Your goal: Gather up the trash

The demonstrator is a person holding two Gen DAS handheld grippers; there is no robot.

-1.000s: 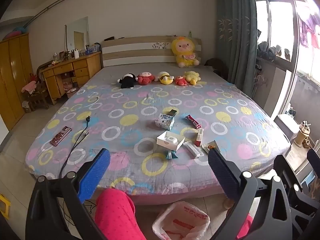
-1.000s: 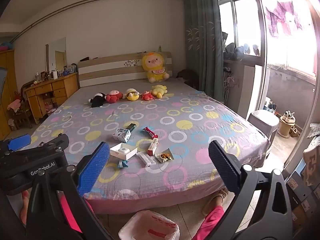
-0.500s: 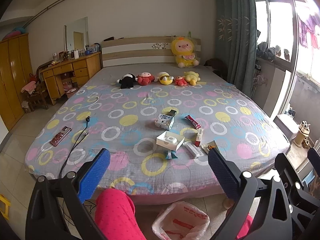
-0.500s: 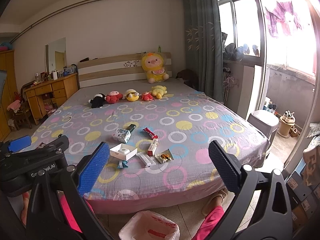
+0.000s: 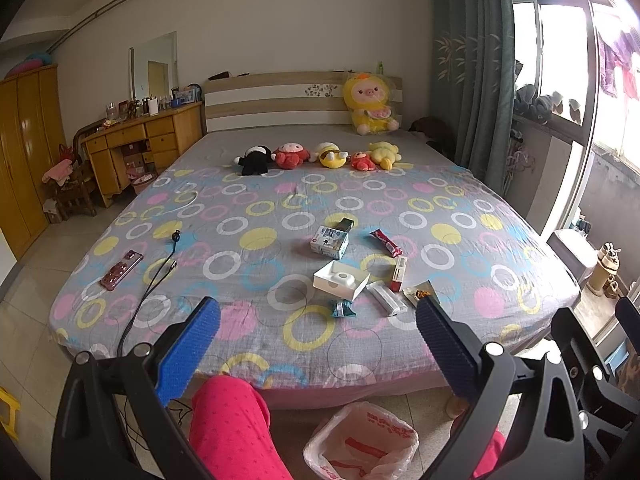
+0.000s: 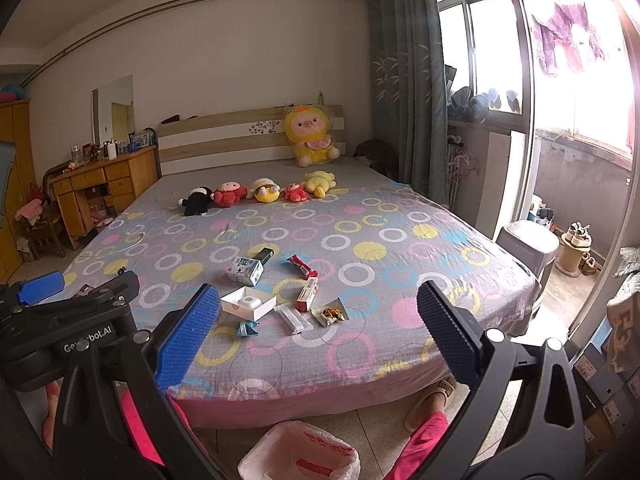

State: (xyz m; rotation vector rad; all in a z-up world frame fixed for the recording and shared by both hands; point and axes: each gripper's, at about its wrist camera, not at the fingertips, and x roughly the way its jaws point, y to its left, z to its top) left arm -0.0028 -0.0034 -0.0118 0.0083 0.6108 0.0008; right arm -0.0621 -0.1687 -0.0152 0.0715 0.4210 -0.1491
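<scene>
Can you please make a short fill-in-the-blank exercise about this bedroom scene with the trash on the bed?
1. Both the left gripper and the right gripper are ____.
2. The trash bag stands on the ____.
3. The open white box lies on the ____.
4. The phone lies beside a black ____.

Missing words: open; floor; bed; cable
</scene>
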